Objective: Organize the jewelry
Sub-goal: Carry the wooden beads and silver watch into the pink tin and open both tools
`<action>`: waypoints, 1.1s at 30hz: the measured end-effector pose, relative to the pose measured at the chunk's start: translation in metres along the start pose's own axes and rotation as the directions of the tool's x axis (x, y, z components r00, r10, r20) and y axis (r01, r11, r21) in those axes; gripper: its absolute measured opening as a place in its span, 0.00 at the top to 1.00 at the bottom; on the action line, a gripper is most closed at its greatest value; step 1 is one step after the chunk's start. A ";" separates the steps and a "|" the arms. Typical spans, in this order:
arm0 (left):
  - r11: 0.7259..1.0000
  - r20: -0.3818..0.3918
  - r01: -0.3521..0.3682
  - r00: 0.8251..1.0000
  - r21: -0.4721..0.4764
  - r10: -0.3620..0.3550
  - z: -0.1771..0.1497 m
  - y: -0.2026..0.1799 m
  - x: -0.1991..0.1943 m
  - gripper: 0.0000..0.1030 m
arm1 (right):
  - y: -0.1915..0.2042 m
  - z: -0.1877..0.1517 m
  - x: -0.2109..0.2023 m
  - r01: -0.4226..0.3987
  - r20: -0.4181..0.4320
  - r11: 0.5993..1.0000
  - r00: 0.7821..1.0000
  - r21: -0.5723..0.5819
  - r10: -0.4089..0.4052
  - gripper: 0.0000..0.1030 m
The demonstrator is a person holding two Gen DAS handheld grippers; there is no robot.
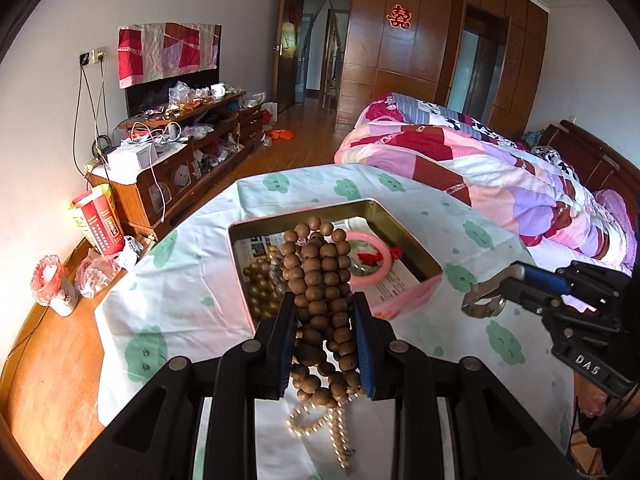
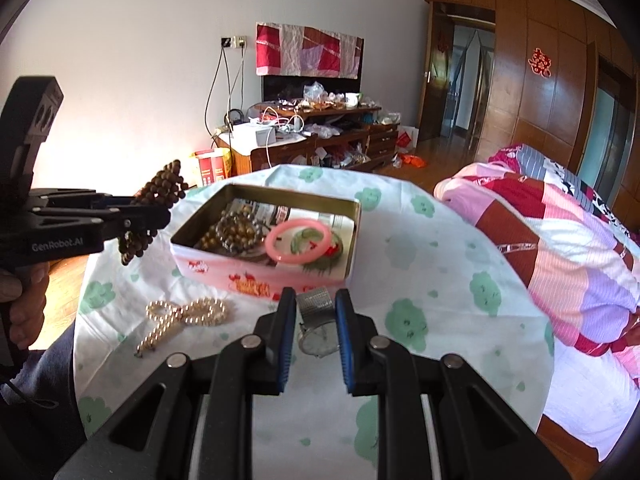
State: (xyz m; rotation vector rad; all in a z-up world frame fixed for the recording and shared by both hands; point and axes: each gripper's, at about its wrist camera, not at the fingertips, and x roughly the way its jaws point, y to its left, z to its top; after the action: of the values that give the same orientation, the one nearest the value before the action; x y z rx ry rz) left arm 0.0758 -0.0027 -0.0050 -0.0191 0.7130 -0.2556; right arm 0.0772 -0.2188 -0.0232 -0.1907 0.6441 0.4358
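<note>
brown beads (image 1: 322, 300) | pink bangle (image 2: 298, 239) | white cloth (image 2: 420, 248), green blotches

Tin at the middle of the surface

The tin (image 2: 264, 268) sits on the surface (image 2: 440, 280), a bangle (image 2: 298, 240) and beads (image 2: 230, 232) inside; the pearl strand (image 2: 180, 318) lies before it, left of the watch (image 2: 318, 320).

- Right gripper (image 1: 482, 304), black body: white letters "DAS".
- Left gripper (image 2: 138, 216), side of its black body: "GenRobot.AI".
- Wooden wardrobe (image 1: 404, 40), right of the open doorway: red double-happiness sign (image 1: 400, 16).
- Printed paper lining the tin (image 2: 256, 276): unreadable.
</note>
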 end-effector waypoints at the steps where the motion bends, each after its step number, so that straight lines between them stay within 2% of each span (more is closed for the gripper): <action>1: 1.000 0.000 -0.003 1.000 -0.001 0.003 0.002 0.001 0.002 0.74 | -0.001 0.002 0.000 0.001 0.005 1.000 1.000 -0.001 -0.001 0.79; 14: 0.999 0.006 -0.033 0.999 -0.010 0.033 0.019 0.010 0.021 0.74 | -0.004 0.045 0.021 -0.004 0.059 1.000 0.998 -0.026 0.005 0.79; 33: 0.998 -0.012 -0.068 0.998 -0.003 0.068 0.034 0.015 0.050 0.74 | -0.005 0.068 0.057 -0.020 0.060 1.000 0.998 0.009 0.019 0.79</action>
State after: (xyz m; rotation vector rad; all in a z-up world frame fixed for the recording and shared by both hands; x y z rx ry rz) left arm 0.1375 -0.0026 -0.0130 0.0038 0.7249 -0.1894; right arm 0.1566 -0.1840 -0.0046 -0.1618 0.5894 0.4554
